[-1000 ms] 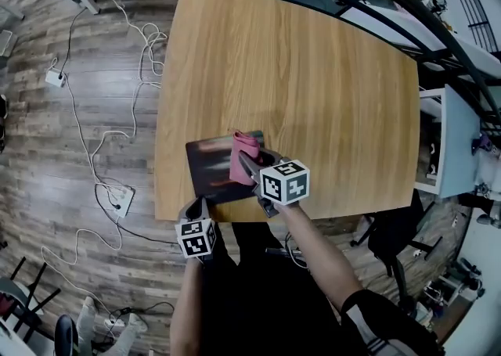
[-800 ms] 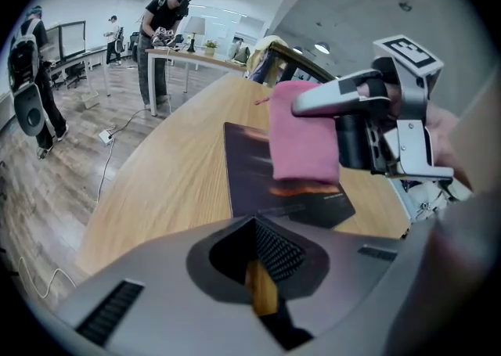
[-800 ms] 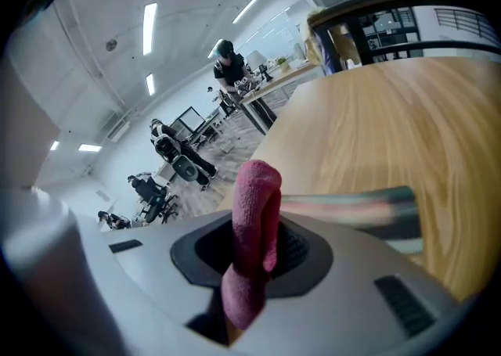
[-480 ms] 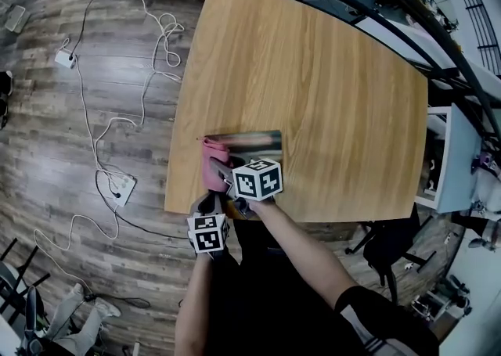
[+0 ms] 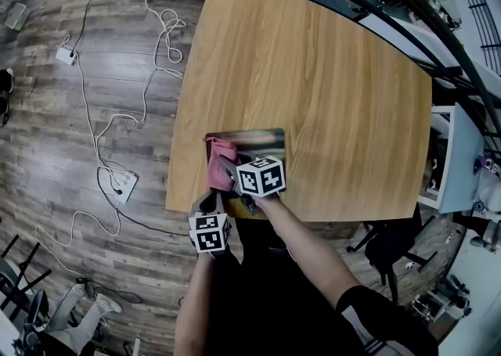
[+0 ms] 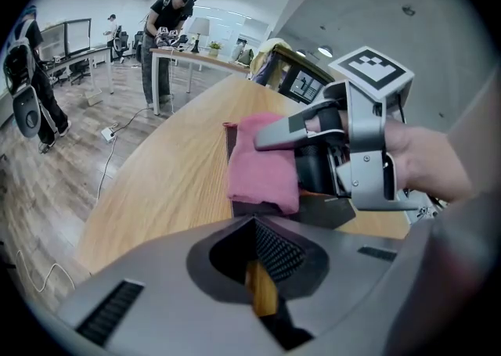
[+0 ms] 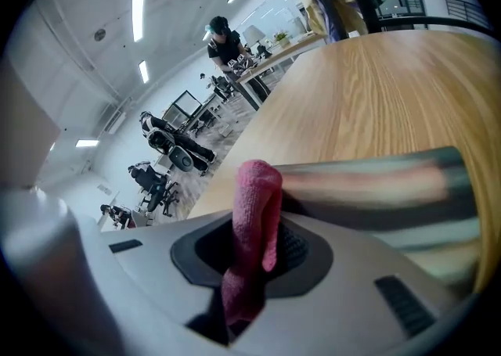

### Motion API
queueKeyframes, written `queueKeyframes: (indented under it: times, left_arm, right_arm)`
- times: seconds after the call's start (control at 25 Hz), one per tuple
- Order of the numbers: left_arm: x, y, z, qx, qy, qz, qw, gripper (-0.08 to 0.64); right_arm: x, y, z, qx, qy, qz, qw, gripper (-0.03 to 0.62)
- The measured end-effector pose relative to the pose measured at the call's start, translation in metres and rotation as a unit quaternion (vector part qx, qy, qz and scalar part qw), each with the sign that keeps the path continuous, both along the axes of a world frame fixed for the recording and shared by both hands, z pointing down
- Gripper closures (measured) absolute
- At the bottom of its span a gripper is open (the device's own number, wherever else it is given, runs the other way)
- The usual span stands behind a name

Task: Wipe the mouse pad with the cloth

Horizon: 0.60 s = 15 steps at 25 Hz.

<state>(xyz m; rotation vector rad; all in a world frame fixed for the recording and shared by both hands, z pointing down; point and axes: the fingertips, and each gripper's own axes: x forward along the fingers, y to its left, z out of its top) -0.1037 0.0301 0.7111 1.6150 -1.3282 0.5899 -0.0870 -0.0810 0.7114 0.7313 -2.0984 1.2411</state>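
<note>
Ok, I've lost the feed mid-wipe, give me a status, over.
Right gripper shut on pink cloth, on mouse pad. Left gripper shut, empty, at table edge. Nothing in the way.

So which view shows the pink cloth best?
The left gripper view: the cloth shows broadside, held on the mouse pad by the right gripper. The right gripper view shows only a pinched strip between the jaws; the head view shows it small, partly under that gripper.

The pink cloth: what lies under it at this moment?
Under the pink cloth, held in the right gripper, lies the mouse pad on the wooden table. The pad's surface directly beneath the cloth is covered and cannot be seen.
</note>
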Motion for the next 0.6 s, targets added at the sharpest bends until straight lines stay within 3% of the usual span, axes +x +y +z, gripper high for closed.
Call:
queueKeyframes:
  times: [0.6]
  left_arm:
    - [-0.008, 0.003, 0.002, -0.006, -0.012, 0.0, 0.9999, 0.537]
  right_arm:
    - [0.086, -0.011, 0.003, 0.02, 0.041, 0.035, 0.998, 0.503]
